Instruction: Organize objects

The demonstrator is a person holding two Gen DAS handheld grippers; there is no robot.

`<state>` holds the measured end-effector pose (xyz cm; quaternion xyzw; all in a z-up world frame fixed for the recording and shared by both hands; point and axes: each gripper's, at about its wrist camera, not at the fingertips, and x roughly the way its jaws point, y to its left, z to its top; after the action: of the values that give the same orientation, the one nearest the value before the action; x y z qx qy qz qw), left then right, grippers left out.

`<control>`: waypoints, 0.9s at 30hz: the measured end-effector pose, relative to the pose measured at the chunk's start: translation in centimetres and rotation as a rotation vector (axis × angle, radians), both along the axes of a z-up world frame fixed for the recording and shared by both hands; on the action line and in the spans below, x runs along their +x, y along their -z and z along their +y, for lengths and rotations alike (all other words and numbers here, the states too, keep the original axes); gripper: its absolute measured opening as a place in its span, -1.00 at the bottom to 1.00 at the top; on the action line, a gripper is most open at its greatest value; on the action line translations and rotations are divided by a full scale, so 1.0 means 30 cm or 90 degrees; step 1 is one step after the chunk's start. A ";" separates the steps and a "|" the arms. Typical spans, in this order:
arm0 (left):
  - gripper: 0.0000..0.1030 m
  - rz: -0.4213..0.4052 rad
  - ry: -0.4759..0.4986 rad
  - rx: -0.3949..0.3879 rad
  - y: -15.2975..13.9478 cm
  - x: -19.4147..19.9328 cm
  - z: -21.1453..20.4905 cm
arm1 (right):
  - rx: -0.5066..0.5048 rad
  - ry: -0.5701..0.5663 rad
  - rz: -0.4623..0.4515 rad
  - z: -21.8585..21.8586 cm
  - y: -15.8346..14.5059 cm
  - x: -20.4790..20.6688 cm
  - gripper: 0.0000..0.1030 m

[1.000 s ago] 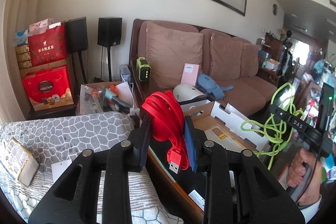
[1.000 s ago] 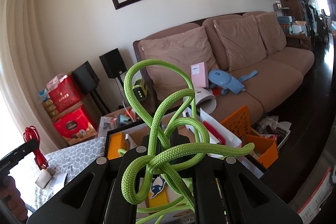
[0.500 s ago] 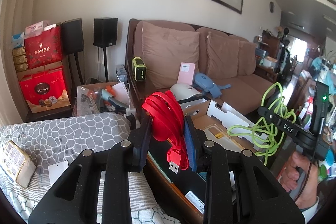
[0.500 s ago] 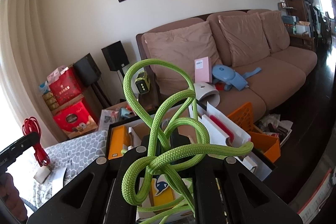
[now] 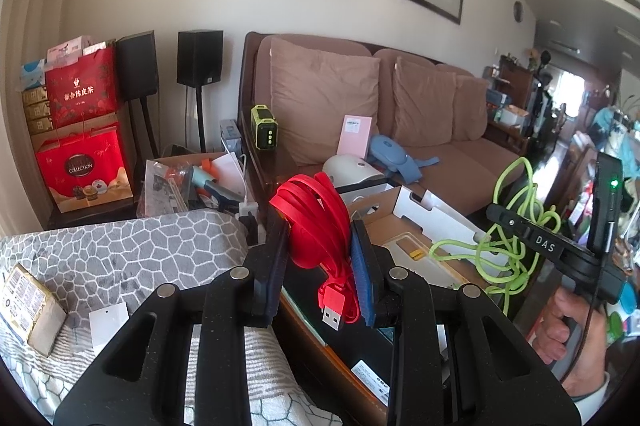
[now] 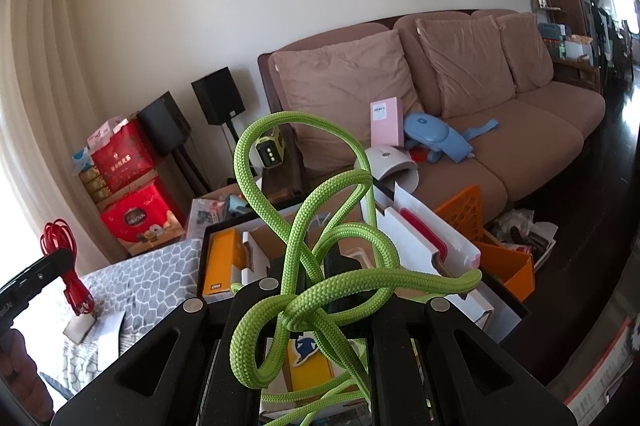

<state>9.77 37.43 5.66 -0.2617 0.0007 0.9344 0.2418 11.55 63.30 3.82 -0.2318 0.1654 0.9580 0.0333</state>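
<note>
My left gripper point(image 5: 320, 246) is shut on a coiled flat red USB cable point(image 5: 316, 210), whose plug hangs down between the fingers. It holds the cable above the edge of a dark table. My right gripper point(image 6: 304, 266) is shut on a tangled bright green rope point(image 6: 304, 226), whose loops rise above the fingers and hang below. The right gripper with the green rope also shows at the right of the left wrist view point(image 5: 516, 222). The red cable also shows at the far left of the right wrist view point(image 6: 68, 266).
An open cardboard box with white flaps point(image 5: 424, 222) and an orange box point(image 6: 220, 262) lie on the dark table. A grey patterned cloth point(image 5: 120, 250) lies to the left. A brown sofa point(image 6: 500, 130), speakers point(image 5: 200, 58), red gift bags point(image 5: 80, 94) and an orange crate point(image 6: 472, 214) stand beyond.
Both grippers have drifted slightly with their cables still held. The view of the sofa and table has shifted a little; nothing was let go.
</note>
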 end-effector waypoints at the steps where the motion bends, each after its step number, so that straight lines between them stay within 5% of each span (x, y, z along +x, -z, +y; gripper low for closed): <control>1: -0.45 0.000 0.000 0.000 -0.001 -0.001 0.000 | -0.001 0.001 -0.003 0.002 0.003 -0.002 -0.88; 6: -0.45 -0.001 0.000 0.000 0.005 0.003 0.002 | -0.021 0.017 -0.001 0.029 0.008 0.005 -0.88; 15: -0.45 -0.007 0.002 0.009 0.023 -0.002 0.000 | -0.057 0.040 0.133 0.049 -0.053 0.093 -0.88; 27: -0.45 0.023 0.034 0.045 -0.046 -0.007 -0.026 | -0.049 0.038 0.084 0.053 -0.026 0.047 -0.88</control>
<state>9.55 36.66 7.03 -0.2361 -0.0211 0.9315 0.2760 12.96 64.89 4.60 -0.1643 0.2111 0.9627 0.0415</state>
